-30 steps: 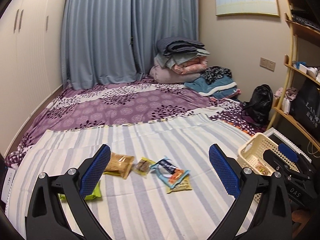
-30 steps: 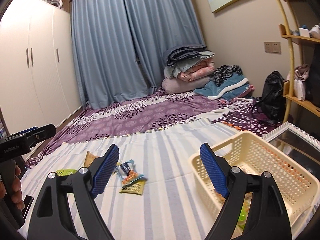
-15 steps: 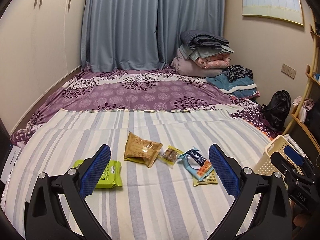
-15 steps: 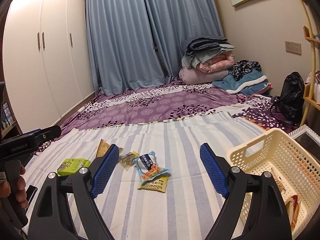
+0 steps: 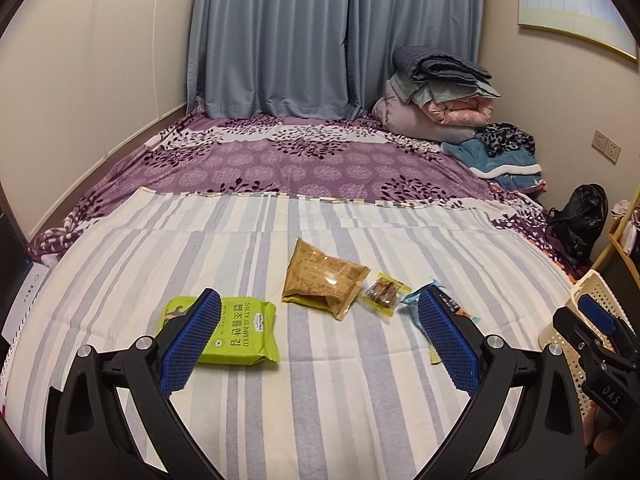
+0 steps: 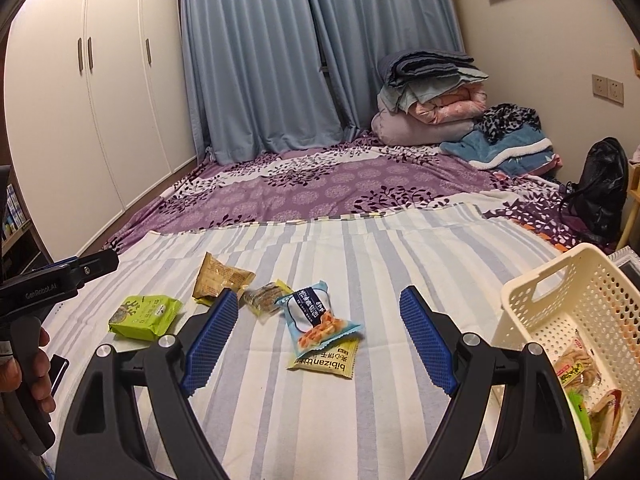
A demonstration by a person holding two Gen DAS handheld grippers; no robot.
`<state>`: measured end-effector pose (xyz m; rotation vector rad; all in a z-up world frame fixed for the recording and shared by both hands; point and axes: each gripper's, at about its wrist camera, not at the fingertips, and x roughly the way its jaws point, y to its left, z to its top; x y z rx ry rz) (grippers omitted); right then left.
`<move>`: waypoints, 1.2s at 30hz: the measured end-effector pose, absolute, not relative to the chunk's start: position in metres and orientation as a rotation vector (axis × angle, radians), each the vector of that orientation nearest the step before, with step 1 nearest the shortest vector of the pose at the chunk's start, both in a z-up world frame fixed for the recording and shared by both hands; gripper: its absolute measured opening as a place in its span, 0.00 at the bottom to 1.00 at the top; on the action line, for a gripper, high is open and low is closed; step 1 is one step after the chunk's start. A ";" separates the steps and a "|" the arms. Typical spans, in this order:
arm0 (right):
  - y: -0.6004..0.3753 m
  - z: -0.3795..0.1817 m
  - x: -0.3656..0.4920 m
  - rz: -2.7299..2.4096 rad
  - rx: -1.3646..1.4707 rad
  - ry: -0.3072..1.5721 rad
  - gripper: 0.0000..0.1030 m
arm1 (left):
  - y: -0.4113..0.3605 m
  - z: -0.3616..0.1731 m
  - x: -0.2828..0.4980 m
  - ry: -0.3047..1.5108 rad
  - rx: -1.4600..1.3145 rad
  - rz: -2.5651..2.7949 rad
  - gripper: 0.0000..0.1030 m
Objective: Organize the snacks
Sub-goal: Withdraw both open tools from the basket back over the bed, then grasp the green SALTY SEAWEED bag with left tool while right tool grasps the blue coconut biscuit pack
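Observation:
Several snack packets lie on the striped sheet point(image 5: 320, 380). A green seaweed pack point(image 5: 240, 336) lies by my left finger. A brown packet point(image 5: 324, 280) and a small yellow-edged packet point(image 5: 385, 293) lie beyond. My left gripper point(image 5: 320, 340) is open and empty above the sheet. In the right wrist view, a blue packet point(image 6: 316, 318) lies on a yellow packet point(image 6: 326, 362), between the fingers of my open, empty right gripper point(image 6: 320, 336). The green pack point(image 6: 145, 316) and brown packet point(image 6: 220, 278) lie to its left. A cream basket point(image 6: 532, 296) at right holds a few snacks.
Folded quilts point(image 6: 432, 92) and a blue towel point(image 6: 508, 148) are piled at the far right of the bed. A black bag point(image 6: 600, 188) sits by the wall. White wardrobes point(image 6: 80, 100) stand left. The basket's corner also shows in the left wrist view point(image 5: 588, 292).
Both grippers have swung left and moved closer to the snacks. The basket has slid toward the right edge of both views. Both stay open.

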<state>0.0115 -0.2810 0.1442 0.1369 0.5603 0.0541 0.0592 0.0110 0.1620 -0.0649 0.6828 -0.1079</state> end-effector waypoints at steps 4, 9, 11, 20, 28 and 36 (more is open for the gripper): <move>-0.278 0.134 0.019 0.062 0.133 0.588 0.80 | 0.027 0.141 0.062 0.720 -0.059 -0.064 0.97; -0.276 0.120 0.027 0.064 0.133 0.627 0.80 | 0.057 0.108 0.067 0.796 -0.090 0.003 0.97; -0.274 0.115 0.029 0.069 0.127 0.641 0.80 | 0.069 0.098 0.066 0.811 -0.096 0.031 0.97; -0.264 0.100 0.039 0.084 0.125 0.684 0.87 | 0.107 0.064 0.083 0.855 -0.142 0.070 0.97; -0.262 0.089 0.045 0.084 0.129 0.719 0.88 | 0.128 0.051 0.119 0.866 -0.179 0.024 0.97; -0.261 0.085 0.047 0.087 0.129 0.732 0.88 | 0.158 0.042 0.163 0.913 -0.218 0.061 0.97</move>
